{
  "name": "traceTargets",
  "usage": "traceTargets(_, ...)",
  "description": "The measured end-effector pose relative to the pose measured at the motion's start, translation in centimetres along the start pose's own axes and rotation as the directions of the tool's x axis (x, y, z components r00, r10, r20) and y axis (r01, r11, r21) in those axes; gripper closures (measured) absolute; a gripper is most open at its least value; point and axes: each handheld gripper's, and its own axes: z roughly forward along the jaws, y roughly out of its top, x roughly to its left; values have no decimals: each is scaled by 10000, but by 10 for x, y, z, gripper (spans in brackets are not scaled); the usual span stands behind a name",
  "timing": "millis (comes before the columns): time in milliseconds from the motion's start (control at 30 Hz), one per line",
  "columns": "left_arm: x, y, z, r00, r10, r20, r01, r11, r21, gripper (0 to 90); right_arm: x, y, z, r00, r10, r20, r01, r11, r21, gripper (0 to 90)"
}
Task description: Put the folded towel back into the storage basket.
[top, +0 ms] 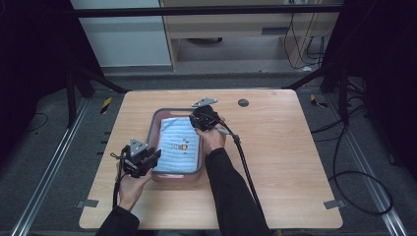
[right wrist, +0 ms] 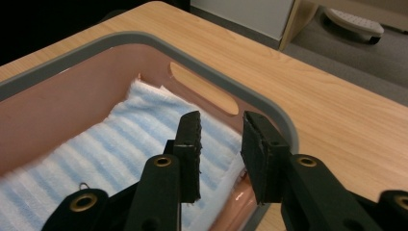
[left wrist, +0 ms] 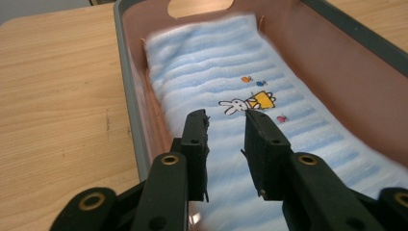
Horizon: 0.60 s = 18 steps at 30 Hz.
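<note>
Towel of soft blue-and-white striped terry [top: 180, 144], folded flat inside the pink plastic basket [top: 155, 129] mid-tabletop, looks light and limp, best pinched at opposite edges by the empty, parted left gripper [left wrist: 226, 126] and right gripper [right wrist: 220, 127].

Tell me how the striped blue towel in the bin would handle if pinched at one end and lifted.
The towel looks like soft, fluffy terry, so it would probably droop and unfold instead of rising flat. It seems light. It lies snug against the walls of the bin, so the edges may drag slightly coming out.
</note>
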Motion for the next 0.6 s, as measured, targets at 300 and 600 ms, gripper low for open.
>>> traceTargets(300, 1, 10, -18, 9998, -114, 189, 129, 9969, -772, 607, -9, 11, -37, 9998, 140, 129, -126, 9949, -1001, 594)
traceTargets(600, 8, 18, -35, 9975, -125, 697, 225, 9893, -1438, 442, -27, 3, -89, 9989, 422, 193, -382, 9841, -1733, 373)
